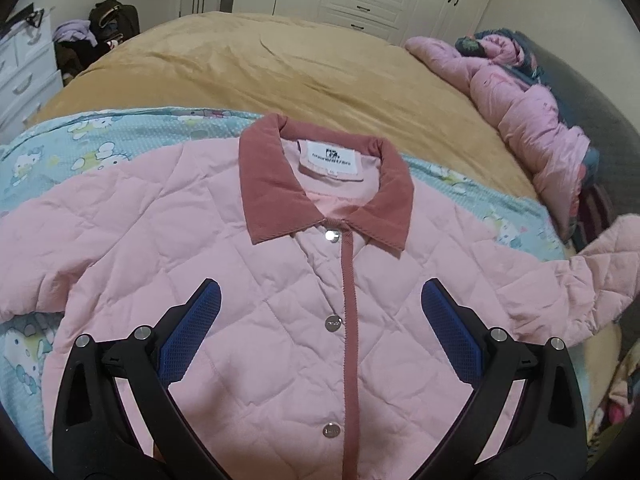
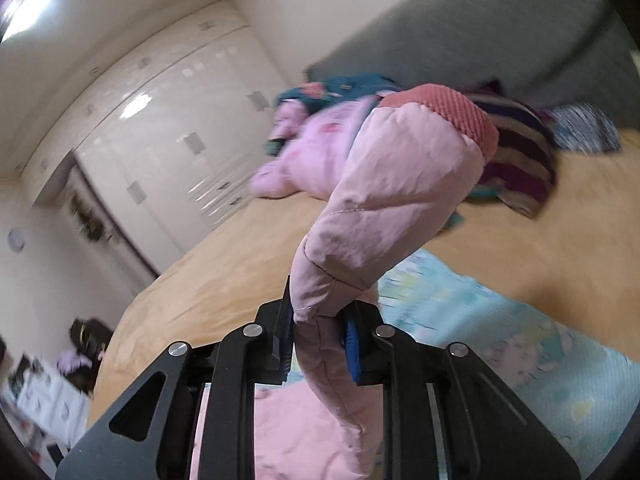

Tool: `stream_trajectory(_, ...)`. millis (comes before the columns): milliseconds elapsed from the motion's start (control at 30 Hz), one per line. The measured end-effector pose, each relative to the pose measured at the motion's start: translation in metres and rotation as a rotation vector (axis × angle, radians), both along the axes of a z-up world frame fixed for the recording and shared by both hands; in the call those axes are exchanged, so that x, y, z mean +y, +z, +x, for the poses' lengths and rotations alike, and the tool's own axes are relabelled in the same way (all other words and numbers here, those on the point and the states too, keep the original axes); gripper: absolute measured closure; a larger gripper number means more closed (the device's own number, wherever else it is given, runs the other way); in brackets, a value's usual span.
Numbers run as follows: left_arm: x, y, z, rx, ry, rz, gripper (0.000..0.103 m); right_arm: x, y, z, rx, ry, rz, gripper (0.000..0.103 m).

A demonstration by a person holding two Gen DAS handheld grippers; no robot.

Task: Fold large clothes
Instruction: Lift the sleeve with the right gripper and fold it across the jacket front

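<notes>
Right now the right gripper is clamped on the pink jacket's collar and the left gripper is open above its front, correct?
Not the collar. The right wrist view shows the right gripper clamped on the jacket's sleeve, near its ribbed cuff. The left gripper is open above the pink jacket front.

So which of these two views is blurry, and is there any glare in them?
Left wrist view: sharp, fisheye-bent at the edges, small glints on the pink jacket snaps. Right wrist view: background motion-smeared, glare patch on the wardrobe, bright light in the top corner, only the sleeve in the right gripper fairly crisp.
</notes>
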State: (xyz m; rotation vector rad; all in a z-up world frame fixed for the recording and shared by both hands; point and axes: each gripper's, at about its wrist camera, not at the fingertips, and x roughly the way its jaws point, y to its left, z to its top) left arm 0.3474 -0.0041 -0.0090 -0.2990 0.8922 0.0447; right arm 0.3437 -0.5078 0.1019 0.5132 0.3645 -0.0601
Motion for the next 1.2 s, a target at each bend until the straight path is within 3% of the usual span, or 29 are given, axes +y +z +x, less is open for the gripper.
stream_trajectory(367, 0.041, 0.026, -0.022, -0.059, 0.001, -0.148, 0.009, 0.123, 0.058, 0.004, -0.092, 0.233, -0.165, 0.084)
stream_trajectory(600, 0.073, 0.038, -0.039, -0.092, 0.04, -0.204, 0.009, 0.191, 0.067, -0.003, -0.129, 0.365, -0.235, 0.084)
stream_trajectory(833, 0.109, 0.04, -0.066, -0.124, 0.095, -0.26, 0.009, 0.259, 0.045, -0.009, -0.145, 0.459, -0.27, 0.084)
stream_trajectory(1067, 0.142, 0.025, -0.079, -0.147, 0.16, -0.413, 0.009, 0.325, 0.007, -0.012, -0.113, 0.556, -0.249, 0.084)
stream_trajectory(1200, 0.149, 0.022, -0.078, -0.152, 0.158, -0.424, 0.009, 0.355, -0.019, -0.012, -0.075, 0.599, -0.254, 0.084)
